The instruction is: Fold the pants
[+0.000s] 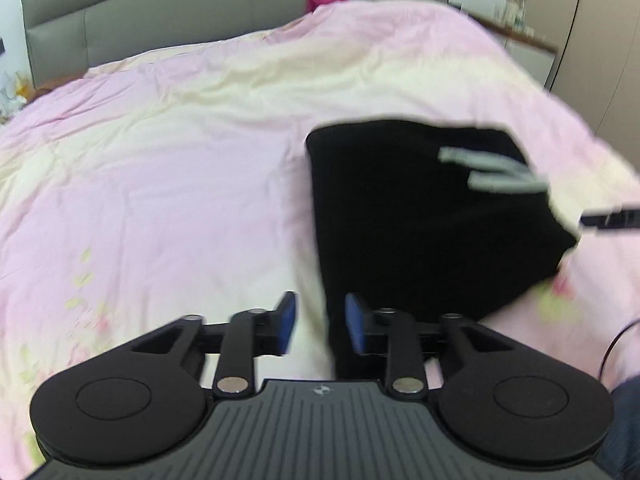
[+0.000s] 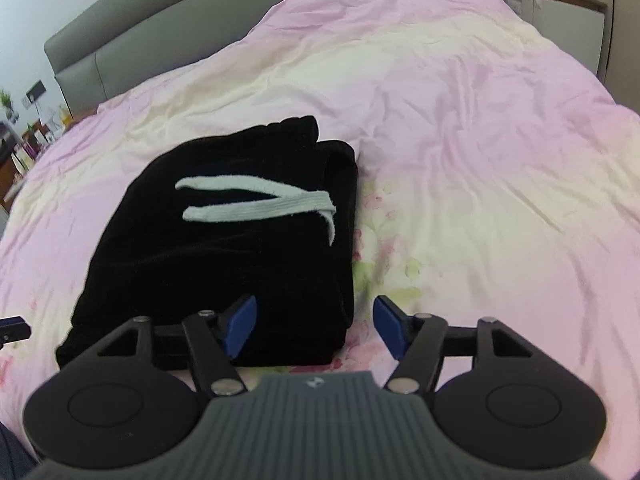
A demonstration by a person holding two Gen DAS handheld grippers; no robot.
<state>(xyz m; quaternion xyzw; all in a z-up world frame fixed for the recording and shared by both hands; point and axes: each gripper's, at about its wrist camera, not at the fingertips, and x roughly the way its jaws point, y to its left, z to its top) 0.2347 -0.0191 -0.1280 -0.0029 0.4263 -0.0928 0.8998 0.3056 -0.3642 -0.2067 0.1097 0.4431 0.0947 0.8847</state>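
Resting on the pink floral duvet (image 2: 460,128), the black pants (image 2: 224,248) lie folded into a compact stack, pale drawstring (image 2: 256,198) draped across the top, so the folding looks essentially finished. You hold your left gripper (image 1: 318,322) near the stack's left edge, fingers partly open with nothing between them. Your right gripper (image 2: 314,326) hovers over the stack's near right corner, fingers spread wider, also empty. Both sit low and close, likely placed to square the edges. A grey headboard (image 1: 224,12) stands beyond.
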